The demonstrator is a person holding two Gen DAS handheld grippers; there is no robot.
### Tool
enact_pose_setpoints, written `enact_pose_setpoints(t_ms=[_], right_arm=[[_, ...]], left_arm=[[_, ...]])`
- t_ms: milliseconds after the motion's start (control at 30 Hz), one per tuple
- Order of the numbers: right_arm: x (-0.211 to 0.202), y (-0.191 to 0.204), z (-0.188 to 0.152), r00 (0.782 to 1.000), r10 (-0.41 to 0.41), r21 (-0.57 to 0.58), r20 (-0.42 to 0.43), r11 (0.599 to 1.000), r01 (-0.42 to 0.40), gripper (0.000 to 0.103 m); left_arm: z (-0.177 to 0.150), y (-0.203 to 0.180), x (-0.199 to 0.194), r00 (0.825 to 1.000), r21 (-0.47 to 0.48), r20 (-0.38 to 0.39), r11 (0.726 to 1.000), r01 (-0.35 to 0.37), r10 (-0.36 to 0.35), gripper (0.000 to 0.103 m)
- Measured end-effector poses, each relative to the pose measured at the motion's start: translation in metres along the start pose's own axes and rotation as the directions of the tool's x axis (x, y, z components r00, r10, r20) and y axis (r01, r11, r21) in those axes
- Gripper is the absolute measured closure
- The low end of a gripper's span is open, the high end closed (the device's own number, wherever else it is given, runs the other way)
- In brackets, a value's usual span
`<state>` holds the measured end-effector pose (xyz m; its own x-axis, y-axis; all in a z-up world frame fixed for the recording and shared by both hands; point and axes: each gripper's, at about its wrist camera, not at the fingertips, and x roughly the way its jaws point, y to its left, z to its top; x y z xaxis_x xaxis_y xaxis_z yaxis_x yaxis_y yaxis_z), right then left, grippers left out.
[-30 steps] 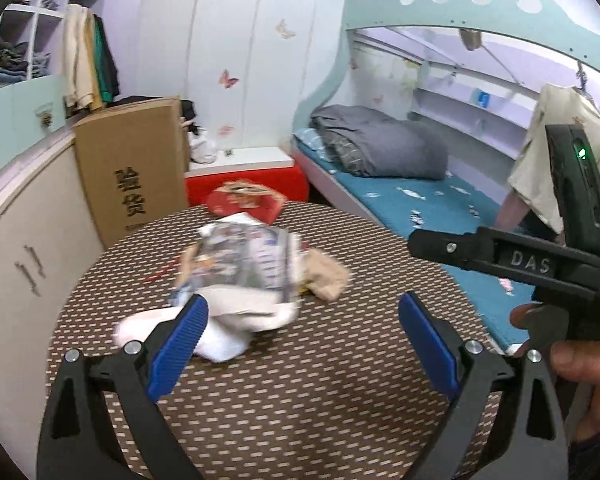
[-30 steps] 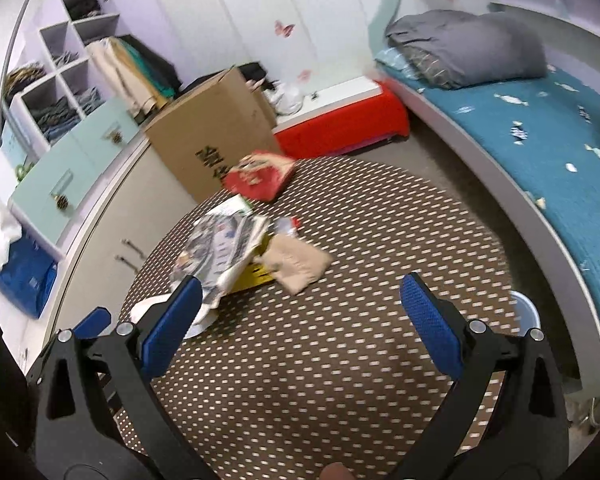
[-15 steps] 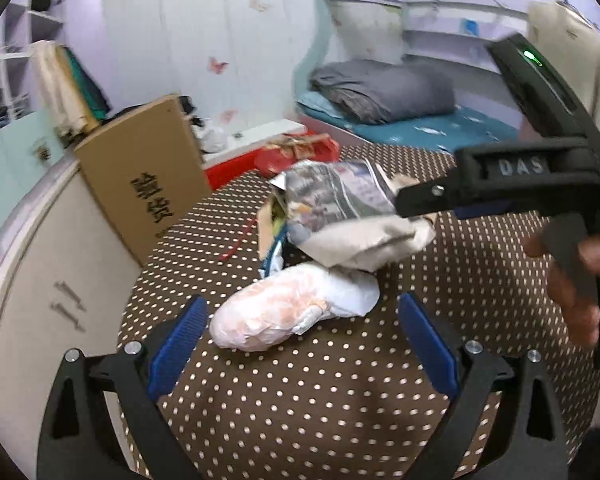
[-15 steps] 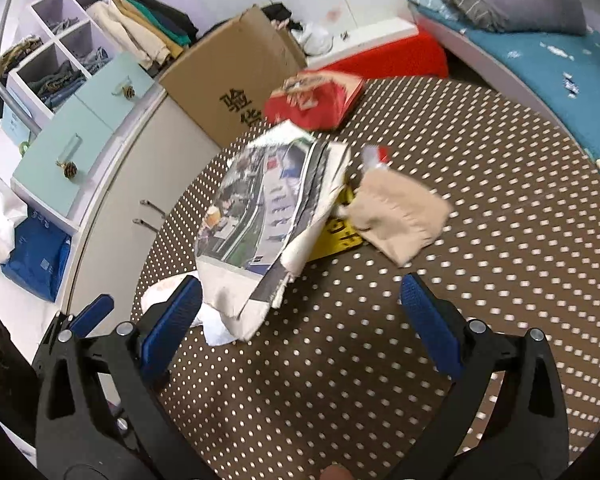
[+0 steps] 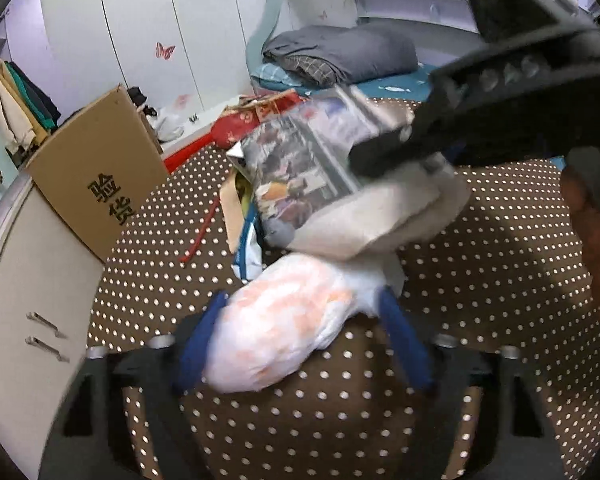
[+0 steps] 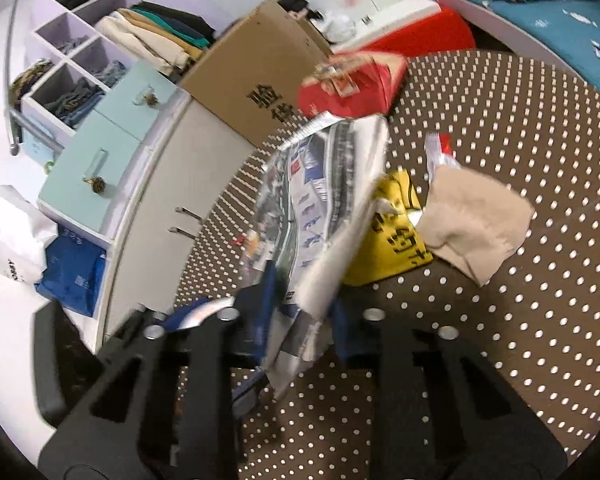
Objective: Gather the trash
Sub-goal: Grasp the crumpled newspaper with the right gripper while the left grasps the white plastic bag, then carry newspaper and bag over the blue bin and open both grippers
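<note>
Your left tool (image 5: pixel 300 344) is closing around the soft white-and-orange crumpled bag (image 5: pixel 284 328) on the dotted worktop (image 5: pixel 500 280), and your right tool (image 6: pixel 300 312) pinches the near edge of the folded newspaper (image 6: pixel 320 200); both look light and floppy, so bite deep into the bulk, not a loose corner. The paper will likely sag and drag the yellow wrapper (image 6: pixel 388 240) and tan cloth (image 6: pixel 472 220) beside it. Open worktop lies to your right, while the cardboard box (image 5: pixel 96 168) crowds the left rim.

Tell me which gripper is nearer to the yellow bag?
Right. The right gripper, shut on the newspaper, is beside the yellow bag; the left gripper clasps the white wad.
</note>
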<state>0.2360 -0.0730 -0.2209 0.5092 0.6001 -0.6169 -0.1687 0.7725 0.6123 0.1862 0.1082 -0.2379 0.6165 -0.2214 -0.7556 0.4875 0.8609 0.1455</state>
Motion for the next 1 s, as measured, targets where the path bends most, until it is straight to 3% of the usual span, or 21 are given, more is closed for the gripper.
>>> enact_pose_setpoints(t_ms=[100,467,700,1000], right_arm=[[-0.015,0.003,0.000,1.000,0.019,-0.029,0.014,0.999,-0.019,0.093],[-0.076,-0.011,-0.012,0.996,0.042,-0.056,0.079,0.998,-0.037,0.097],[-0.128,-0.035,-0.017,0.985,0.029,-0.024,0.169,0.999,-0.025,0.097],[-0.176,-0.070,-0.023,0.966,-0.014,0.030,0.257,1.000,0.007,0.097]], left_arm=[[-0.004,-0.001,-0.008,0.999,-0.050,0.012,0.998,0.046,-0.046,0.055],[-0.023,-0.028,-0.035,1.000,-0.181,0.016,0.983,0.028,-0.026,0.063],[-0.027,-0.031,-0.048,0.998,-0.316,0.037,0.947,0.060,-0.051,0.066],[-0.012,-0.050,-0.066,0.993,-0.388,0.096,0.916,0.099,-0.067,0.067]])
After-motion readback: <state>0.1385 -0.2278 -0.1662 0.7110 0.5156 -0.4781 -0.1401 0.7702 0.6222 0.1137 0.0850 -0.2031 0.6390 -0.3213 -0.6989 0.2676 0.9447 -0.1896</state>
